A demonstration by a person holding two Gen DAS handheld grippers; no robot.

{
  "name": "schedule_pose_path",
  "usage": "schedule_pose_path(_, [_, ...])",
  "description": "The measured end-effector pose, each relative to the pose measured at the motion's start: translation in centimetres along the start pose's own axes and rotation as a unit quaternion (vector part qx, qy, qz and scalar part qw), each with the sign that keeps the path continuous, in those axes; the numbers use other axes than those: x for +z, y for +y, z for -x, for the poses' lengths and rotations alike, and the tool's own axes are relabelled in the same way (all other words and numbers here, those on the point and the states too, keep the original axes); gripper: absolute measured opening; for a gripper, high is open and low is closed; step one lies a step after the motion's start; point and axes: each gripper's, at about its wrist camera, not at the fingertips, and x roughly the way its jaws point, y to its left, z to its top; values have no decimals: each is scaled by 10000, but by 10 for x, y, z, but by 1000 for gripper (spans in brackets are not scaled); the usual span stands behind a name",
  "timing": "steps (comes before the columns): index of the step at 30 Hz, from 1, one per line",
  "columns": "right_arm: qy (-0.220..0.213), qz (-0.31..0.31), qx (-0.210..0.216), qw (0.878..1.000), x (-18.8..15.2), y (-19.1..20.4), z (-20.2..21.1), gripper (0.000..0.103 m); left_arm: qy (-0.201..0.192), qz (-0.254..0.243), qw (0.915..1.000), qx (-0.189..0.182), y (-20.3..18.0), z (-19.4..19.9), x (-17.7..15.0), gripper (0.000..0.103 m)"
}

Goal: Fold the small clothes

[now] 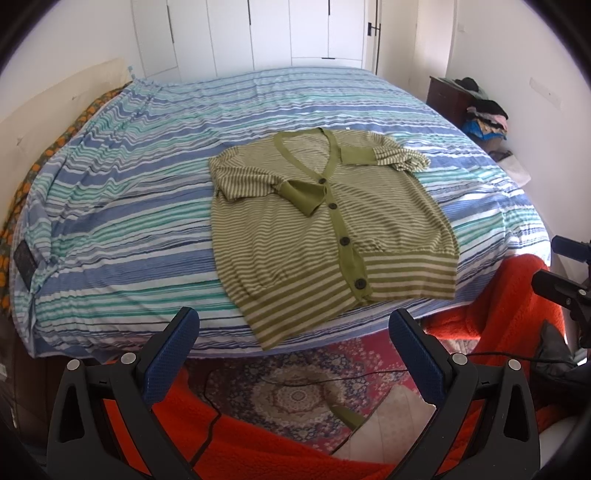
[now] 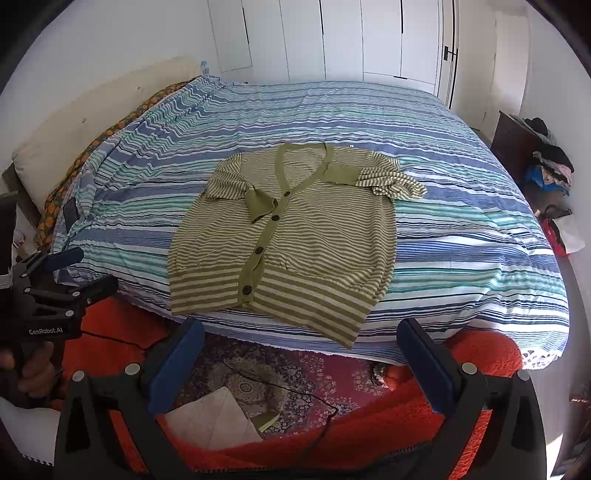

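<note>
While both grippers' jaws gape empty: cardigan (image 1: 325,229) hem overhanging bed (image 1: 110,206) edge.

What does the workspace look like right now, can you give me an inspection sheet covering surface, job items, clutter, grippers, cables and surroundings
Surface: bed with blue, teal and white striped cover, lightly wrinkled.
Job's things: green and cream striped knit cardigan, buttoned, lying flat, both sleeves folded inward, hem at the near bed edge.
Clutter: pile of mixed clothes on a dark wooden nightstand.
Grippers: left gripper and right gripper both have jaws wide apart, empty, held short of the bed.
Cables: thin black cable trailing over the red patterned rug.
Surroundings: white wardrobe doors behind the bed; orange fleece garment below the grippers.
</note>
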Motion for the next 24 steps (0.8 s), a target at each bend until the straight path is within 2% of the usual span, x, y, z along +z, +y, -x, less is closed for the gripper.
schedule_pose_path(24, [50, 36, 112, 9999, 0, 4, -2, 103, -90, -143, 9999, 22, -5, 4, 2, 102])
